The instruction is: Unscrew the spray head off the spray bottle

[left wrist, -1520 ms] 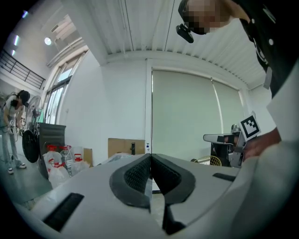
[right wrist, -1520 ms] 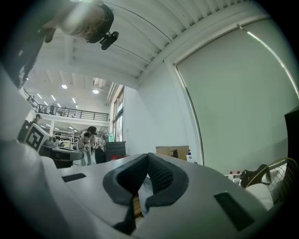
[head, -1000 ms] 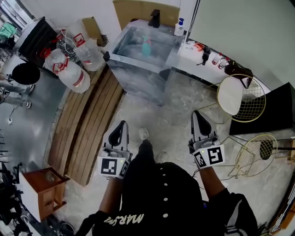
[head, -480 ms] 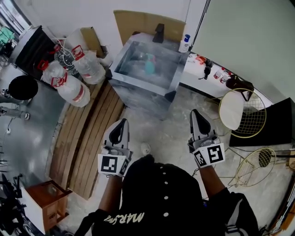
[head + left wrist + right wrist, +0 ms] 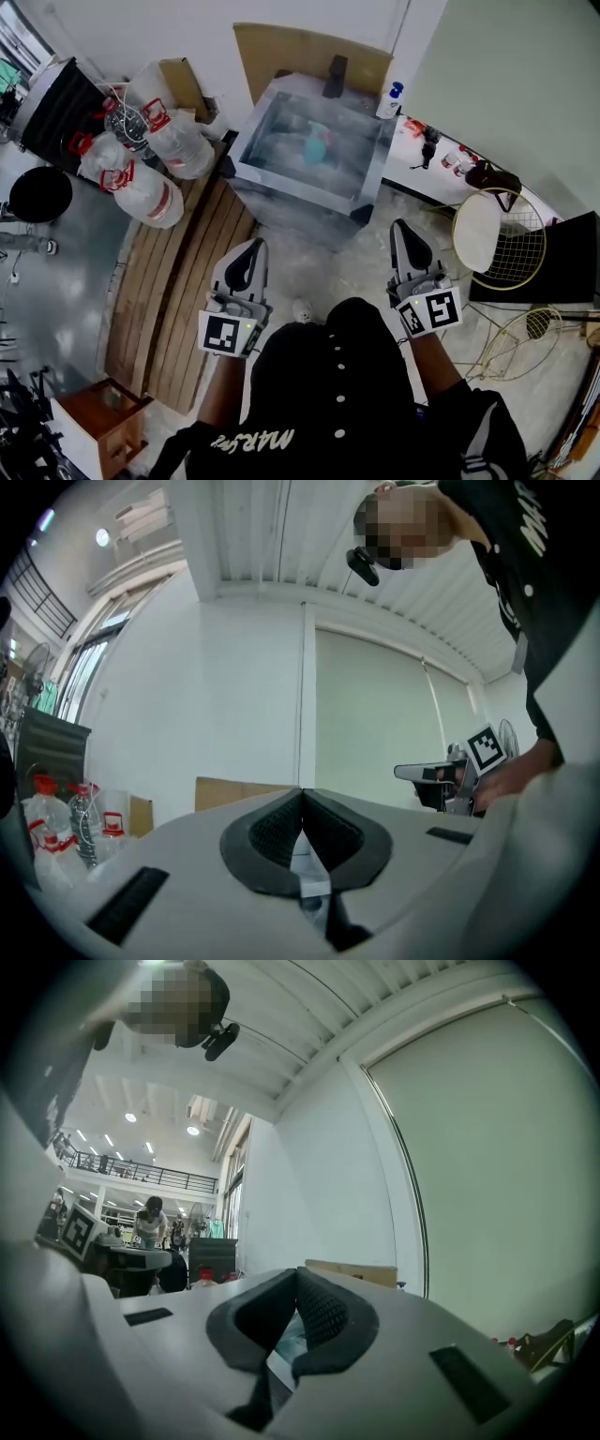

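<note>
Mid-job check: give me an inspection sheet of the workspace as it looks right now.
Surface: metal table ahead of the person, with a shiny top and a cardboard sheet behind it.
Job's things: teal spray bottle on the table, untouched; its head is too small to judge.
Clutter: black object at the table's far edge; white bottle with blue cap by the far right corner.
Grippers: left gripper and right gripper both have their jaws shut and empty, short of the table.
Cables: nothing seen.
Surroundings: water jugs and wooden boards to the left, wire chairs to the right.
</note>
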Demonstrator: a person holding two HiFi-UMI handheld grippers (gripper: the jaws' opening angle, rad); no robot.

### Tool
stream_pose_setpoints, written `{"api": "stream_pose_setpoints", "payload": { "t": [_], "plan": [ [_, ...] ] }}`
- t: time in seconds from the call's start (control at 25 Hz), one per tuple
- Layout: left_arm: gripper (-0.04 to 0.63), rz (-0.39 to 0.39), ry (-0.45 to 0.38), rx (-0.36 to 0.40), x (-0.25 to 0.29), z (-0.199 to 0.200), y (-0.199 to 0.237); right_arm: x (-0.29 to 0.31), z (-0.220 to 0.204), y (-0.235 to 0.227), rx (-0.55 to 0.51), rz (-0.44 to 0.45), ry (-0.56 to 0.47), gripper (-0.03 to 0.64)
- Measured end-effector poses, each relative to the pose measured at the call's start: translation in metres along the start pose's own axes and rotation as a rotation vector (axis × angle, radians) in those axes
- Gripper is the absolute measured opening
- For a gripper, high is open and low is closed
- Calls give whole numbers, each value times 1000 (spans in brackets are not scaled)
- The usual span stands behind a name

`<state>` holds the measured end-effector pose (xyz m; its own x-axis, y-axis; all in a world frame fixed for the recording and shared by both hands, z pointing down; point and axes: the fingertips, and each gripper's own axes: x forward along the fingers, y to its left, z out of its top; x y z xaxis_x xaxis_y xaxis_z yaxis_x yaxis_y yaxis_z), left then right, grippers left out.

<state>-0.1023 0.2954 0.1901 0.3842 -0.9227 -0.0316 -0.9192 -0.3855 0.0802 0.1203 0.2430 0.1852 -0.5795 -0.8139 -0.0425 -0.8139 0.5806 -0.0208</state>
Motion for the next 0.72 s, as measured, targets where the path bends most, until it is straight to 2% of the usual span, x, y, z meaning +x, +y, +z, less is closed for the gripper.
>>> {"api": "stream_pose_setpoints", "payload": {
  "t": [0.2,0.36,0.72],
  "plan": [
    [25,0,38,-19,29,-18,13,22,-11,-15,7,6,18,11],
    [25,-15,51,10,62,-26,14,45,-21,-37,9,22,22,11],
    [25,85,58,16,161,-27,30,118,-18,-115,25,95,4,11]
  ]
}}
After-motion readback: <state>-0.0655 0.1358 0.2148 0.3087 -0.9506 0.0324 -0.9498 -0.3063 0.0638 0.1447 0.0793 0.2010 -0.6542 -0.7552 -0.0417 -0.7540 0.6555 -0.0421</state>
